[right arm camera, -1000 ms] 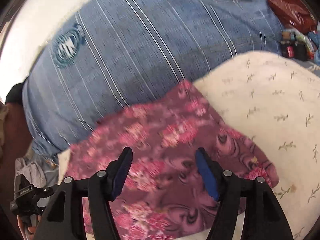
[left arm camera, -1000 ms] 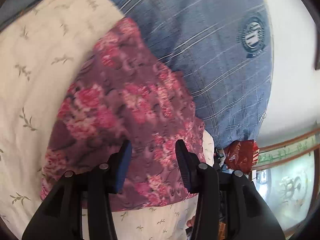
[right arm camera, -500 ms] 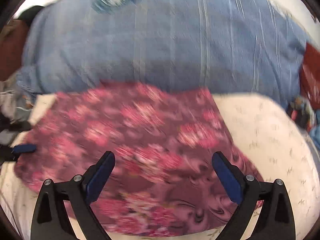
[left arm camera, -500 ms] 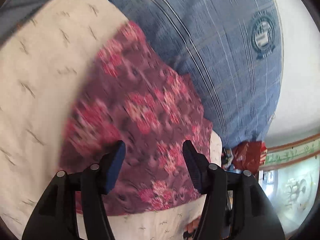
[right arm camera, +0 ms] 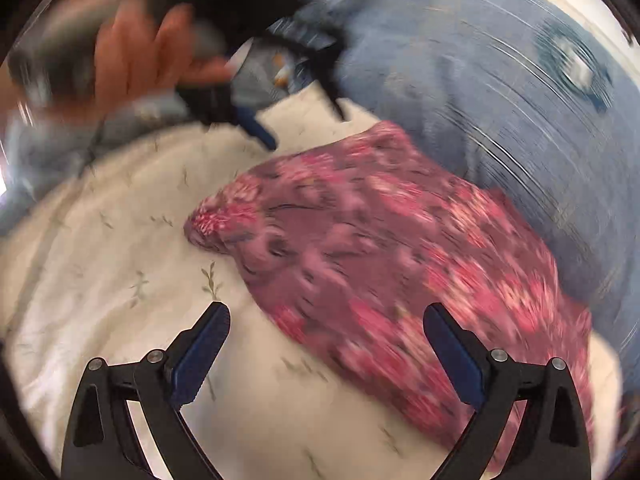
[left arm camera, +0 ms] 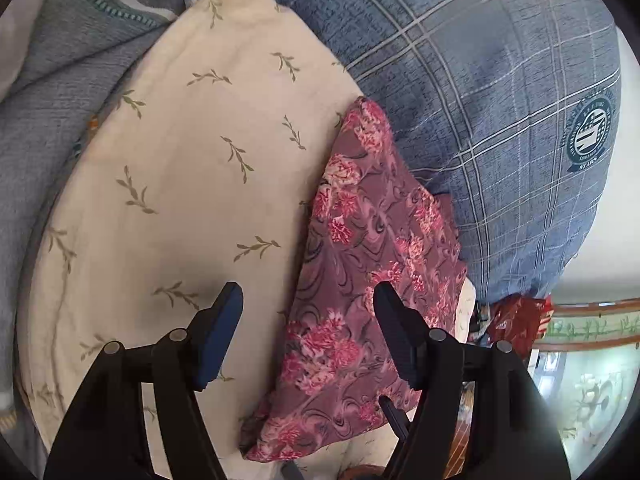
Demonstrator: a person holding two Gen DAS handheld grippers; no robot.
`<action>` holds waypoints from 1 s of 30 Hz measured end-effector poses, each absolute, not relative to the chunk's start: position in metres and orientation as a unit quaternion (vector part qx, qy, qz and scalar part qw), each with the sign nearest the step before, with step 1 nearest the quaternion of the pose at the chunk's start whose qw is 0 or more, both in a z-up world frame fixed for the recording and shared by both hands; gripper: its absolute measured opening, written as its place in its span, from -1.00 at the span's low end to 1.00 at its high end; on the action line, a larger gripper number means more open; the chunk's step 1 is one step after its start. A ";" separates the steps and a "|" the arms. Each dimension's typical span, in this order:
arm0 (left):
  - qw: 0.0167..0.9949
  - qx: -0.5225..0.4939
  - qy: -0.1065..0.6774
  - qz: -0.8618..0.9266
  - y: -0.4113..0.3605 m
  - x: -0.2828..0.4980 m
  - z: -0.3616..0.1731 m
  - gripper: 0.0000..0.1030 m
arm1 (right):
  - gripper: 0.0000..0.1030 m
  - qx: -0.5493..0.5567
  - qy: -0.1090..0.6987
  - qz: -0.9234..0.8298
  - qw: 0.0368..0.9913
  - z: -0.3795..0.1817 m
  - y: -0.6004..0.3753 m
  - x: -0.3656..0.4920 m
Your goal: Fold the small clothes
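Note:
A folded purple garment with pink flowers [left arm camera: 372, 280] lies on a cream leaf-print cloth [left arm camera: 180, 160], against a blue plaid pillow. My left gripper [left arm camera: 308, 300] hovers over the garment's left edge, its jaws opening, and the pads press on nothing. The right wrist view is blurred by motion. There my right gripper [right arm camera: 326, 320] stands wide over the garment [right arm camera: 380, 248] at its near edge, its jaws closing slightly with nothing held. The left gripper [right arm camera: 300, 120] and the person's hand [right arm camera: 132, 52] on it show at the upper left of that view.
The blue plaid pillow [left arm camera: 500, 120] with a round badge borders the garment on the far side. A grey-blue blanket [left arm camera: 60, 80] lies past the cream cloth's left edge. A red bag [left arm camera: 516, 320] sits beyond the pillow, near a wooden-framed panel.
Both grippers have spread wider. The left one slid off the garment's middle to its left edge. The right one swung and rolled, now seeing the garment from another side.

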State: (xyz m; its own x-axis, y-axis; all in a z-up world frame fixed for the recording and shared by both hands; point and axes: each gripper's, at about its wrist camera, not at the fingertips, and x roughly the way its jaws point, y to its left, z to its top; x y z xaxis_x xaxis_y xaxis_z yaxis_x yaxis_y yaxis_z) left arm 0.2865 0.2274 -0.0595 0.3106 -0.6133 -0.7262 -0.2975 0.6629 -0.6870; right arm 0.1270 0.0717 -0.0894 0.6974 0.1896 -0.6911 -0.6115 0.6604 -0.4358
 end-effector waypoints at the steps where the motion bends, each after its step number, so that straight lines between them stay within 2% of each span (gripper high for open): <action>1: 0.704 -0.388 0.584 -0.117 0.226 0.290 -0.062 0.30 | 0.88 -0.343 0.289 0.227 0.864 -0.088 0.082 0.126; 3: 0.701 -0.377 0.592 -0.130 0.222 0.297 -0.065 0.30 | 0.85 -0.369 0.265 0.200 0.868 -0.089 0.099 0.131; 4: 0.700 -0.372 0.594 -0.139 0.220 0.301 -0.064 0.30 | 0.71 -0.379 0.254 0.193 0.868 -0.090 0.106 0.134; 6: 0.700 -0.365 0.593 -0.158 0.213 0.310 -0.063 0.30 | 0.08 -0.388 0.250 0.191 0.866 -0.095 0.112 0.141; 7: 0.700 -0.361 0.593 -0.166 0.210 0.314 -0.062 0.40 | -0.48 -0.386 0.254 0.195 0.865 -0.096 0.113 0.143; 8: 0.701 -0.354 0.593 -0.176 0.204 0.322 -0.061 0.49 | -0.62 -0.383 0.248 0.190 0.869 -0.095 0.111 0.143; 13: 0.705 -0.308 0.608 -0.196 0.180 0.347 -0.064 0.50 | -0.72 -0.339 0.206 0.189 0.898 -0.077 0.098 0.136; 15: 0.723 -0.273 0.604 -0.195 0.166 0.352 -0.061 0.39 | -0.74 -0.319 0.203 0.190 0.906 -0.070 0.092 0.133; 17: 0.743 -0.227 0.599 -0.195 0.152 0.352 -0.054 -0.48 | -0.77 -0.305 0.201 0.192 0.911 -0.067 0.086 0.140; 20: 0.762 -0.214 0.579 -0.195 0.146 0.347 -0.042 -0.76 | -0.79 -0.267 0.213 0.196 0.919 -0.059 0.072 0.143; 30: 0.779 -0.260 0.523 -0.228 0.116 0.339 0.014 -0.85 | -0.82 -0.100 0.251 0.212 0.939 -0.024 0.001 0.150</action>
State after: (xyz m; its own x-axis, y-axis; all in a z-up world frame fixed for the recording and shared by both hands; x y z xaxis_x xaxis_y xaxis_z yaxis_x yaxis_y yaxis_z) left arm 0.3391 0.1157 0.0144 0.3484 -0.6270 -0.6967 0.0826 0.7610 -0.6435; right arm 0.1498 0.0006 -0.0241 0.7843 0.3477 -0.5137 -0.4483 0.8901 -0.0819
